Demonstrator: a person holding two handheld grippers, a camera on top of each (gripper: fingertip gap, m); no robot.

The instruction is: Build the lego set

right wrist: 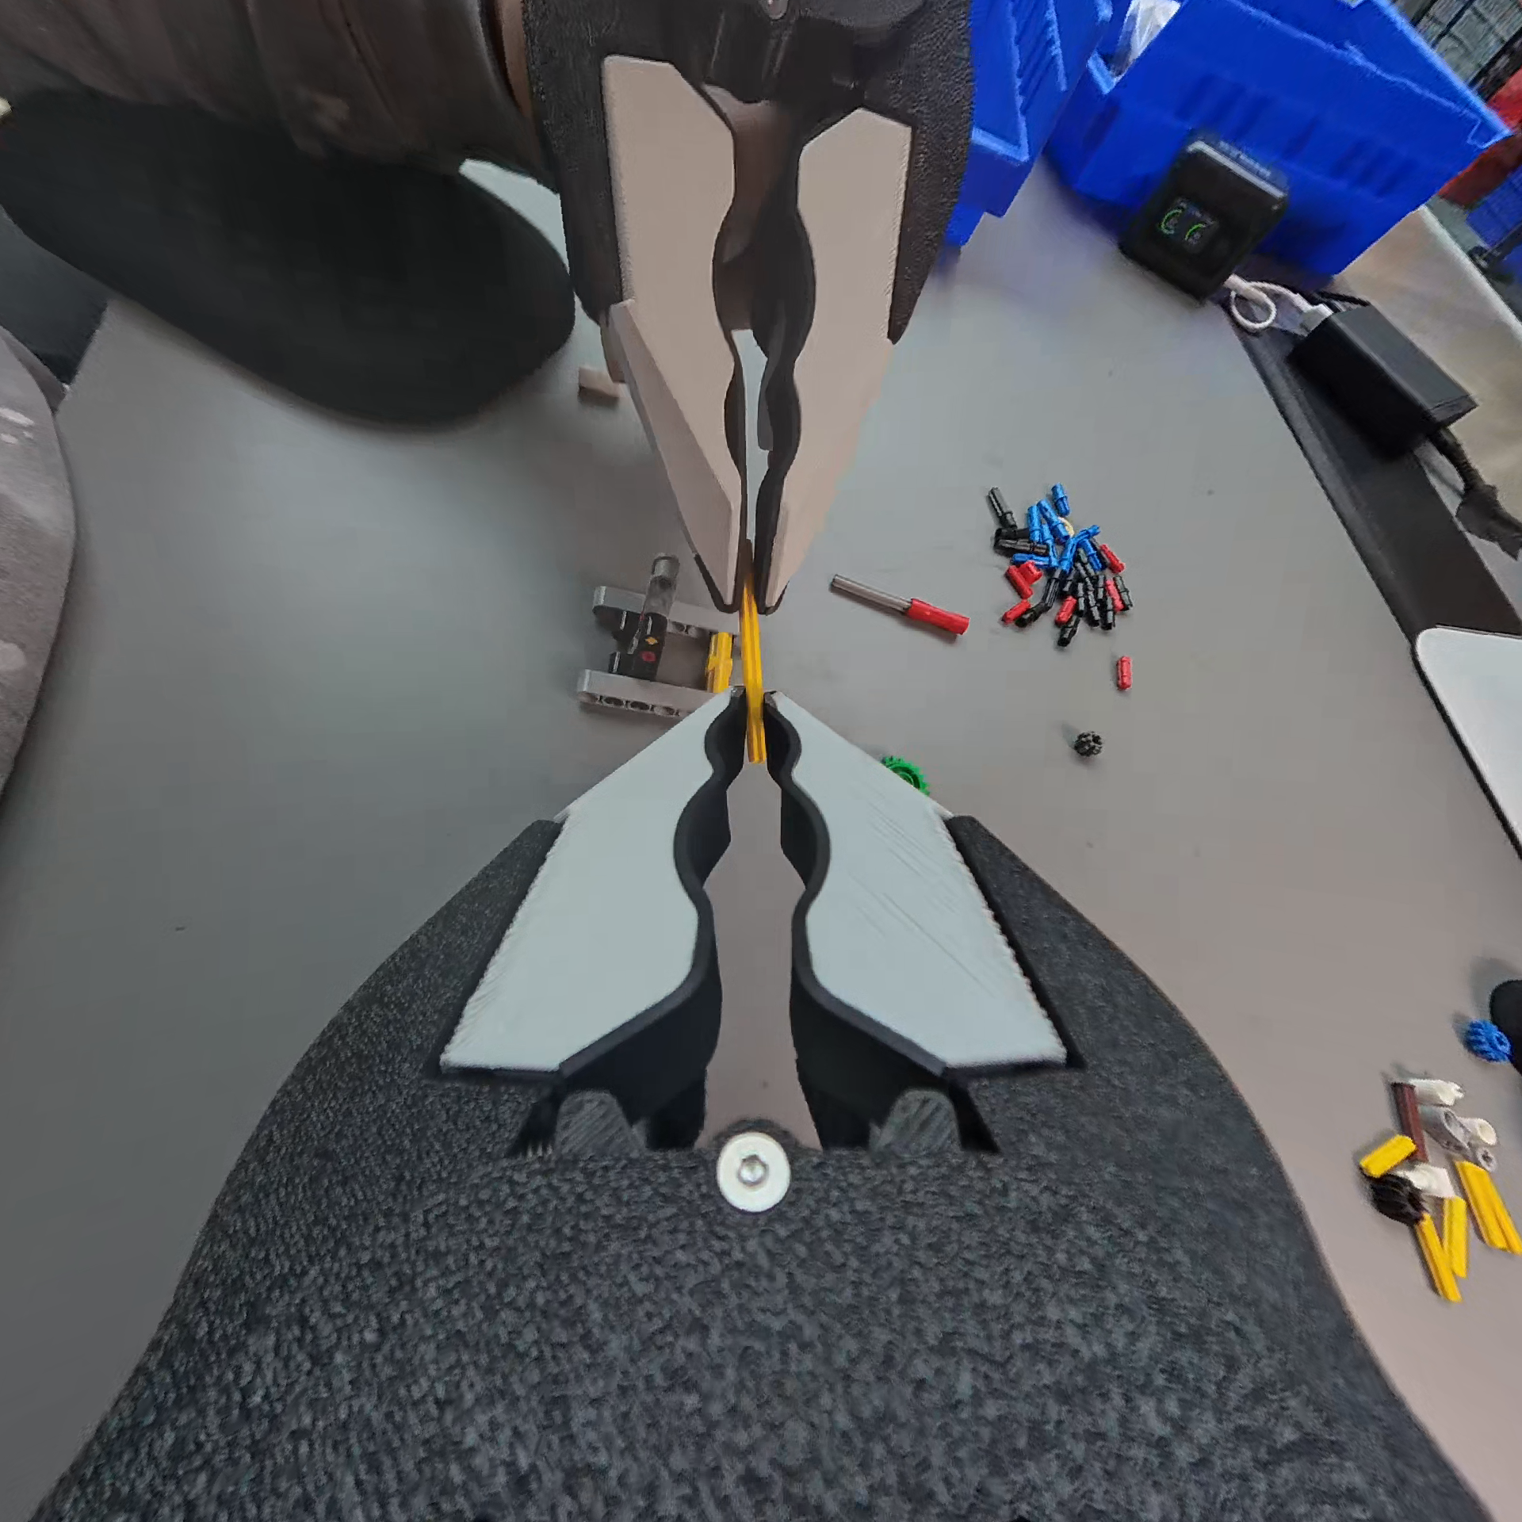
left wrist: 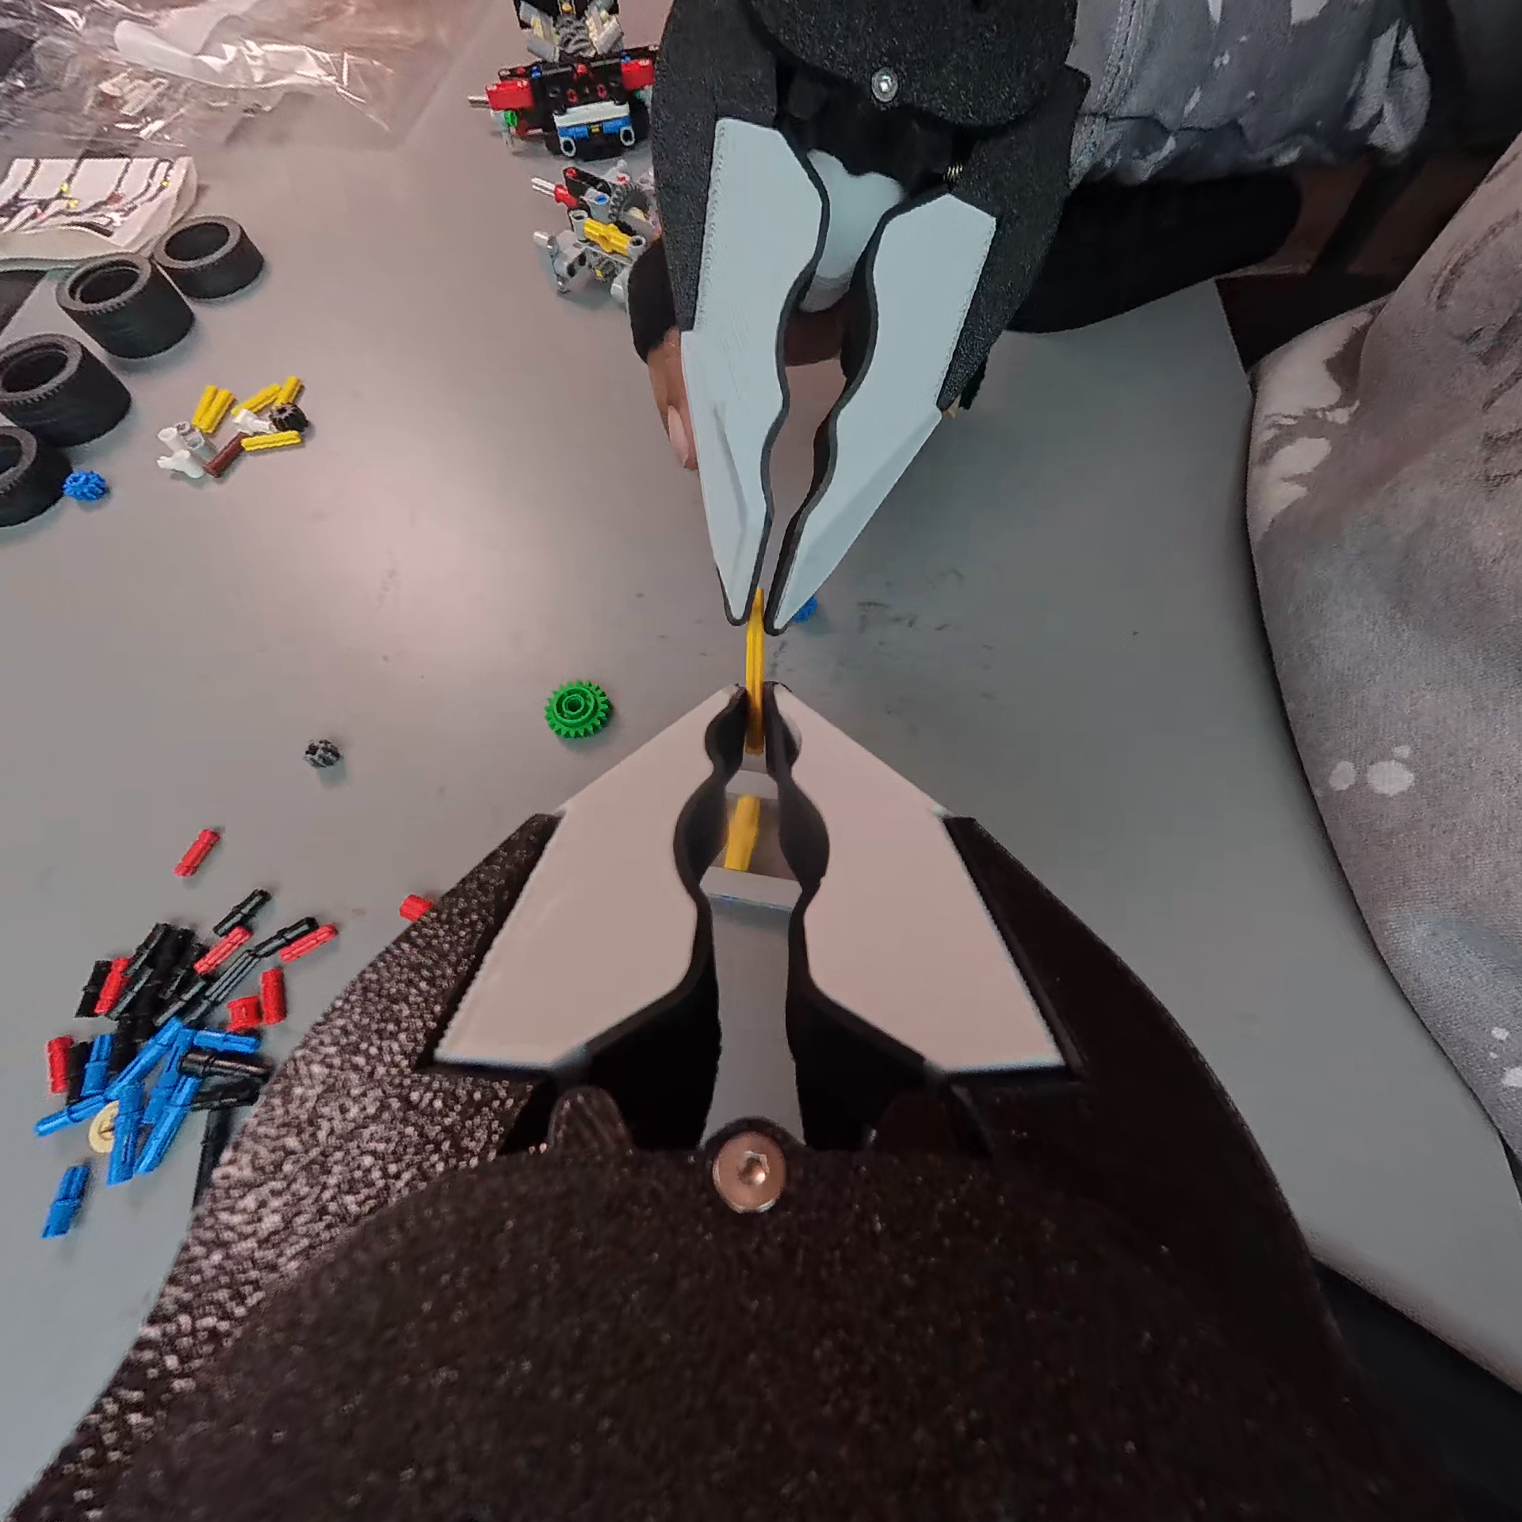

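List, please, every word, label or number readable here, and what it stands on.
Black device by the blue bins: lit screen, marks too small to read.
White printed sheet beside the tyres: markings too blurred to read.
Grey lego frame: tiny yellow and red marks, not legible.
Left hand-held gripper, right hand-held gripper, yellow axle held by both: no writing.

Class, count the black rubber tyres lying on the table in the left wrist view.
4, at the left edge: rear tyre, second tyre, third tyre, nearest tyre, cut off by the frame. More may lie outside.
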